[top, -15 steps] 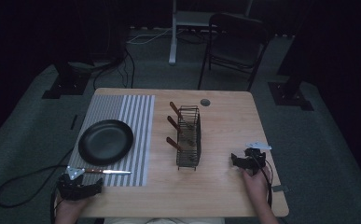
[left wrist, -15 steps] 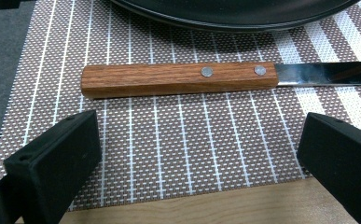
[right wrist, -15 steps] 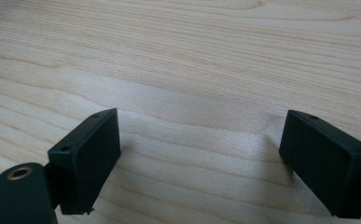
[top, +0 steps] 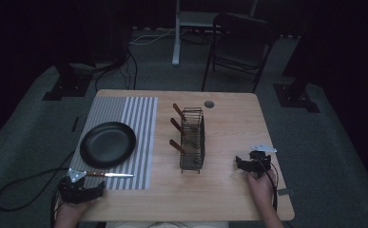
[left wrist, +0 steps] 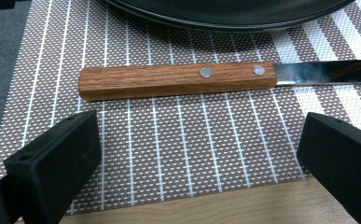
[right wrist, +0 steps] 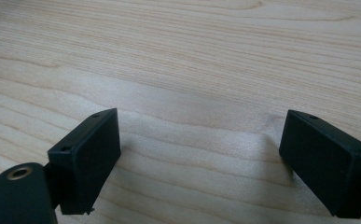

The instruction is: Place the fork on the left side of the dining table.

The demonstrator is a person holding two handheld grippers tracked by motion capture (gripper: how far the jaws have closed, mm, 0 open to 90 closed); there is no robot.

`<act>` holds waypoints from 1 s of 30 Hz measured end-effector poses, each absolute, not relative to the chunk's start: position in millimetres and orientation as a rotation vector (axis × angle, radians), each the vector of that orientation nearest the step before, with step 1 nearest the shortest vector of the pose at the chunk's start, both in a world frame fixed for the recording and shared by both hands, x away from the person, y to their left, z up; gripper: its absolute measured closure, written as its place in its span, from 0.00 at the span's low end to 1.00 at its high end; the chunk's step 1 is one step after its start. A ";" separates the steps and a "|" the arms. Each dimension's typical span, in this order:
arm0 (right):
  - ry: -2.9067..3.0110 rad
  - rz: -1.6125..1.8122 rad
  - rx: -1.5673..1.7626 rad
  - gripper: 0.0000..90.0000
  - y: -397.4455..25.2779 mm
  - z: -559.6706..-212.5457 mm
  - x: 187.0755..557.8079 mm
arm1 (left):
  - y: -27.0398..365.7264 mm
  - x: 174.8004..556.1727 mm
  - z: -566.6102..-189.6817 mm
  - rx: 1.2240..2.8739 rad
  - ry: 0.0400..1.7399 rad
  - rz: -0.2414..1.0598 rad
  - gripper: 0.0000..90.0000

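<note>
Compared with half a second earlier, almost nothing has shifted: the knife [top: 109, 175] lies where it lay, flat on the striped placemat [top: 139, 118] just in front of the black plate [top: 107, 144], blade pointing toward the middle of the counter [top: 229, 190]. The left gripper [top: 84, 192] sits just behind the wooden handle [left wrist: 176, 80], at the near edge of the mat, with its jaws spread wide and nothing between them; in the left gripper view the handle lies crosswise ahead of the jaws, apart from both pads. That reads as either a knife freshly set down or one about to be picked up, and the pictures alone do not settle which, though the lack of motion suggests a pause between steps. The right gripper [top: 248, 164] rests low over bare wood on the right side of the counter, equally wide open and empty. Between the two hands stands a wire rack [top: 192, 140] with three more wooden handles poking out on its left side; in the dim high view it is hard to be sure what utensils they belong to, probably more knives.
</note>
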State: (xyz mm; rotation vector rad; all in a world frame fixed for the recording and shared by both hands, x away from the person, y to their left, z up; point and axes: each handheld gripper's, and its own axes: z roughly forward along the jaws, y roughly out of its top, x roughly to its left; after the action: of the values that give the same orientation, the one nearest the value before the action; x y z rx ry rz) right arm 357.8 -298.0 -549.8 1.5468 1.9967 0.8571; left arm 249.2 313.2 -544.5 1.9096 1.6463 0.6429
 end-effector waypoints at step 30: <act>1.996 0.857 1.547 0.13 -298.0 -549.8 357.6 | 295.9 245.4 -521.6 1.939 1.544 0.510 0.04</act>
State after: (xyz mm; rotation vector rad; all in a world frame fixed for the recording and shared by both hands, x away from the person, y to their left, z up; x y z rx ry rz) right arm 357.6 -298.0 -549.8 1.5475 1.9963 0.8570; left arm 245.4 295.9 -521.6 1.9389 1.5436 0.5095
